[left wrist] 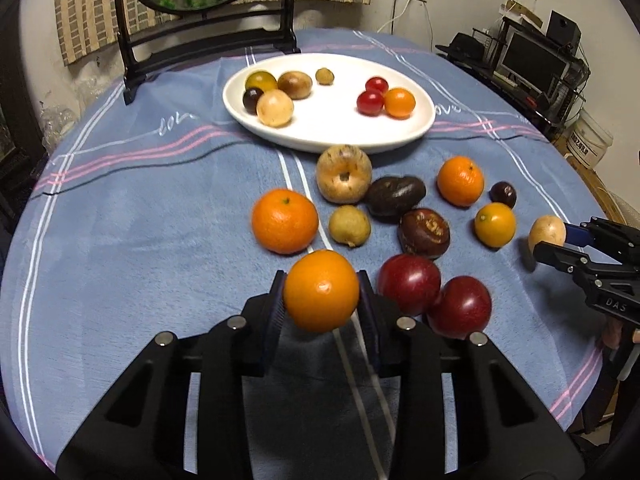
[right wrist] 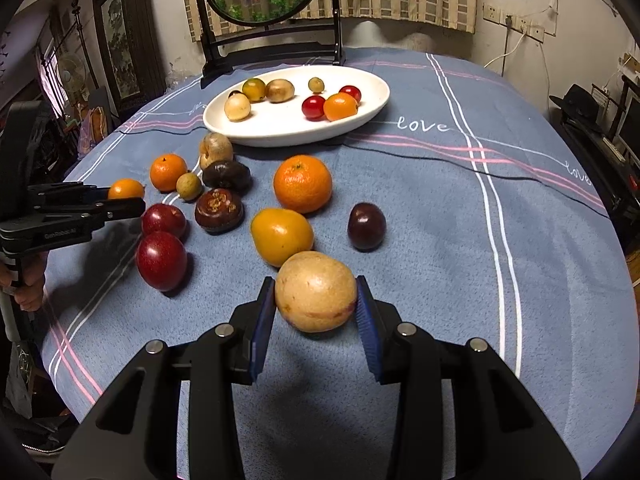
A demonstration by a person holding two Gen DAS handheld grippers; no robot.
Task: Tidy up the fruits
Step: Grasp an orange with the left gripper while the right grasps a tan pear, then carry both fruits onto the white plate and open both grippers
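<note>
Left tool (left wrist: 322,300) pinches an orange (left wrist: 321,297), pads pressed on both its sides. The orange sits near the bench's near edge, over the white stripe of the blue cloth (left wrist: 140,240).

Right tool (right wrist: 316,308) pinches a tan fruit (right wrist: 316,291), blue pads (right wrist: 263,320) against both flanks. This fruit lies toward the right edge of the bench, apart from the main cluster.

White plate (left wrist: 332,136) at the far middle of the bench, in front of a dark framed stand (left wrist: 208,40). On its left side: five brown, tan and dark fruits in a group. On its right side: two red fruits and one small orange one, touching.

Loose fruits on the cloth between plate and tools: two mandarins (left wrist: 285,221), a pale ribbed fruit (left wrist: 344,174), a dark oblong one touching it, a brown capped one (left wrist: 425,233), a small tan one, a yellow-orange one (left wrist: 495,225), a small dark plum. Two red plums (left wrist: 409,285) touch each other just right of the left tool.
</note>
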